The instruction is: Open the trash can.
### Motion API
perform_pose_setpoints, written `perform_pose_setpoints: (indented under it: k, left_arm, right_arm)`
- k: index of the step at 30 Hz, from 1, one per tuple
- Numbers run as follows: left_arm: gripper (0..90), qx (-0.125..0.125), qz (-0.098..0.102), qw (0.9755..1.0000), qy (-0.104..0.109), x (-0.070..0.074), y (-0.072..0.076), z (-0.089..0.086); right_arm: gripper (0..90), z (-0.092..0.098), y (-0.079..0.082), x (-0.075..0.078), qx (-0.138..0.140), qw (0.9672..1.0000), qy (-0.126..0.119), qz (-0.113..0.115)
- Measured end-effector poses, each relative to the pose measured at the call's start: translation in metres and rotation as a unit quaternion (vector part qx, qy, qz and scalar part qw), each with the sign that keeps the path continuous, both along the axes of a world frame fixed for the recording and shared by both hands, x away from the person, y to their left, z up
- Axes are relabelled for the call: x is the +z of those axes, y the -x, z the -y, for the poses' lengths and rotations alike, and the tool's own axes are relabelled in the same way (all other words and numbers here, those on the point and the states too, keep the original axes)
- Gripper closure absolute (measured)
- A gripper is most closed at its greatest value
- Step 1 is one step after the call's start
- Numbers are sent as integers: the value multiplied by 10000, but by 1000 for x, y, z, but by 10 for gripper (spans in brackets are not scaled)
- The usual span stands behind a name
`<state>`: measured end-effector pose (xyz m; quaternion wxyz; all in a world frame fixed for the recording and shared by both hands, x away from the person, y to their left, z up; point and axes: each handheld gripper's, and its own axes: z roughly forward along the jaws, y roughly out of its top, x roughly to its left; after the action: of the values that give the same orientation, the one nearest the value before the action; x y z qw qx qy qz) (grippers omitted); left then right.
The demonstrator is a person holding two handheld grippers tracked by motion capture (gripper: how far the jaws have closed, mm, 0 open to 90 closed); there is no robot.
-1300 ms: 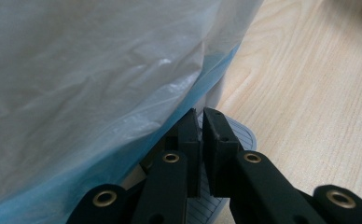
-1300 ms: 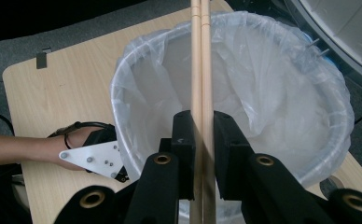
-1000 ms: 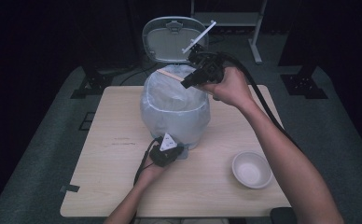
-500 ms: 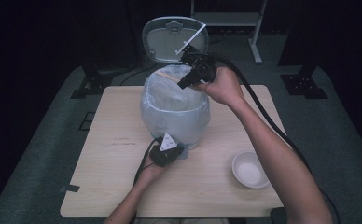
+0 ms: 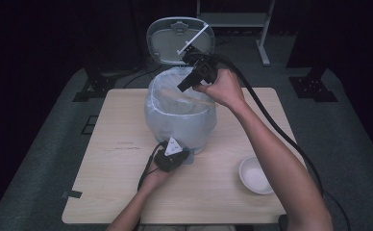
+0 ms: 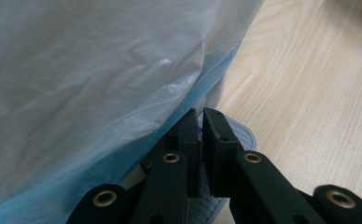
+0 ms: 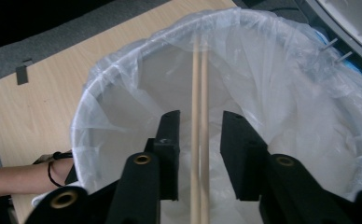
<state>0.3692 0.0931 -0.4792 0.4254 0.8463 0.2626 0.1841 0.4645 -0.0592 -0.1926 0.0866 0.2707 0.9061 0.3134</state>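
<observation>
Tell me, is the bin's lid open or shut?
Open: the lid stands upright behind the bin, whose bag-lined mouth is uncovered.

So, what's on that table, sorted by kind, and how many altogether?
Pedal bin with plastic liner: 1
Wooden chopsticks over the bin: 2
White bowl: 1
Hand-held grippers, left gripper and right gripper: 2
Total: 6

white bowl (image 5: 255, 174) on wooden table (image 5: 112, 144) — dark floor (image 5: 40, 144)

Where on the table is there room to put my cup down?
The table is bare on its left side, beside the bin, and along the near edge left of the white bowl. It is crowded around the bin's foot, where the left gripper sits.
</observation>
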Motion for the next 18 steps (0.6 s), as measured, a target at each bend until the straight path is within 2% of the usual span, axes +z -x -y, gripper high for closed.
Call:
perform_pose_setpoints:
  k: [3,8,18]
  left_arm:
    - [864,0,-6,10000,-2,0,0,0]
    - [864,-1,-8,10000,7,0,0,0]
    - [863,4,1,10000,9,0,0,0]
  right_arm:
    - [643,4,3,2,55,10000,17,42]
    - [635,17,7,4,108,9999,-122,27]
    - [595,54,23,4,91,9993,-364,78]
